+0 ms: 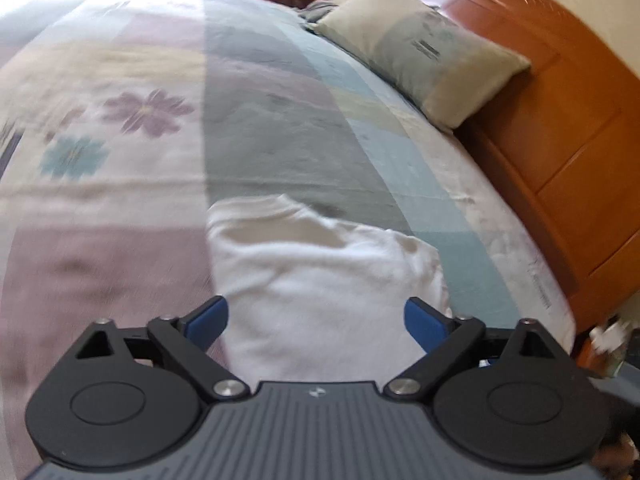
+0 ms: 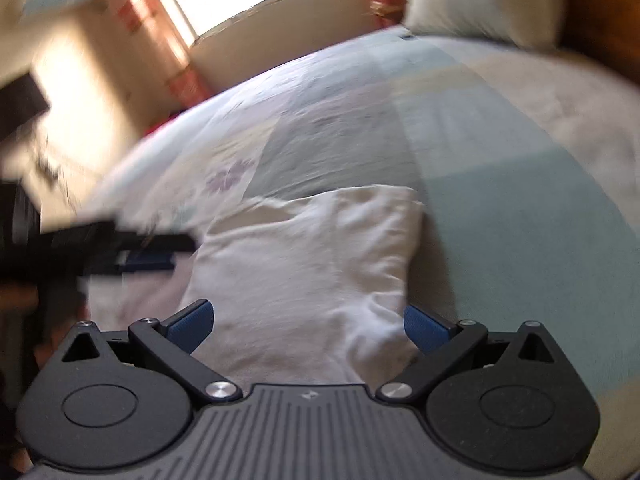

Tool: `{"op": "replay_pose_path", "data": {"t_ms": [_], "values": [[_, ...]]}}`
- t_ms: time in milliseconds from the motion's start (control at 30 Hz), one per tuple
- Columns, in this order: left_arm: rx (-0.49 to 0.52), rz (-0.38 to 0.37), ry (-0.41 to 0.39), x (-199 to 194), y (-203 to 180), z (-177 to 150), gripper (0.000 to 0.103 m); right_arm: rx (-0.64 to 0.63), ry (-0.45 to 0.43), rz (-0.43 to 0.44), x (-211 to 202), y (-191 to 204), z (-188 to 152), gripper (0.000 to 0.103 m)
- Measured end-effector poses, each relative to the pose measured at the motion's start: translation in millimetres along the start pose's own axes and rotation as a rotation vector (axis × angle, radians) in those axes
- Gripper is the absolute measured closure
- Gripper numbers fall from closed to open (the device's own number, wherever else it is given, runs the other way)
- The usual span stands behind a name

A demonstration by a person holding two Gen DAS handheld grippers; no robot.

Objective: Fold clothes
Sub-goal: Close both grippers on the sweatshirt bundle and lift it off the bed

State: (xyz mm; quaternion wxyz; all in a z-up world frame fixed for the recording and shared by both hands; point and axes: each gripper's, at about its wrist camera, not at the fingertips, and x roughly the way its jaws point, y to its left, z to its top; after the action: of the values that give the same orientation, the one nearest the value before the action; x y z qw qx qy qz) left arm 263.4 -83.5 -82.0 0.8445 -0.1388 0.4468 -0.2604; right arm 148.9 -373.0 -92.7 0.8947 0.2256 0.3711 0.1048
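On the patchwork bedspread [image 1: 256, 128] a white T-shirt [image 1: 320, 280] lies folded compact; left gripper [image 1: 316, 322] and right gripper [image 2: 306, 324] hover spread, empty, likely for clearance.

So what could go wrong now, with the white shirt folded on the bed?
1. Both frames are blurred by motion; the open left hand-held gripper or right hand-held gripper might snag the white shirt and undo the fold.
2. The bedspread looks soft, so pushing could wrinkle the shirt.

Bare patchwork bedspread [image 1: 120, 128] lies open left and far of the folded white garment [image 1: 320, 280]; 1 pale pillow [image 1: 424, 52] and orange wooden headboard [image 1: 560, 120] block the right.
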Motion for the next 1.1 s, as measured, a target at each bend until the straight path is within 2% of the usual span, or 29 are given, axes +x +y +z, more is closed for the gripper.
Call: {"op": "replay_pose_path", "data": {"t_ms": [233, 333, 567, 767, 867, 1100], "values": [[-0.177, -0.067, 0.098, 9, 32, -18, 0.006, 0.316, 0.089, 0.146, 18, -54, 4, 0.0], [-0.203, -0.093, 0.117, 15, 38, -20, 0.006, 0.424, 0.123, 0.202, 26, -74, 8, 0.0], [-0.244, -0.154, 0.165, 38, 37, -5, 0.005, 0.463, 0.164, 0.264, 57, -87, 36, 0.0], [-0.248, -0.151, 0.151, 51, 30, 6, 0.003, 0.442, 0.165, 0.278, 78, -85, 54, 0.0], [-0.239, -0.162, 0.161, 49, 30, 3, 0.003, 0.437, 0.181, 0.283, 77, -84, 55, 0.0], [-0.308, -0.244, 0.216, 43, 40, -7, 0.003, 0.468, 0.263, 0.349, 72, -82, 45, 0.0]]}}
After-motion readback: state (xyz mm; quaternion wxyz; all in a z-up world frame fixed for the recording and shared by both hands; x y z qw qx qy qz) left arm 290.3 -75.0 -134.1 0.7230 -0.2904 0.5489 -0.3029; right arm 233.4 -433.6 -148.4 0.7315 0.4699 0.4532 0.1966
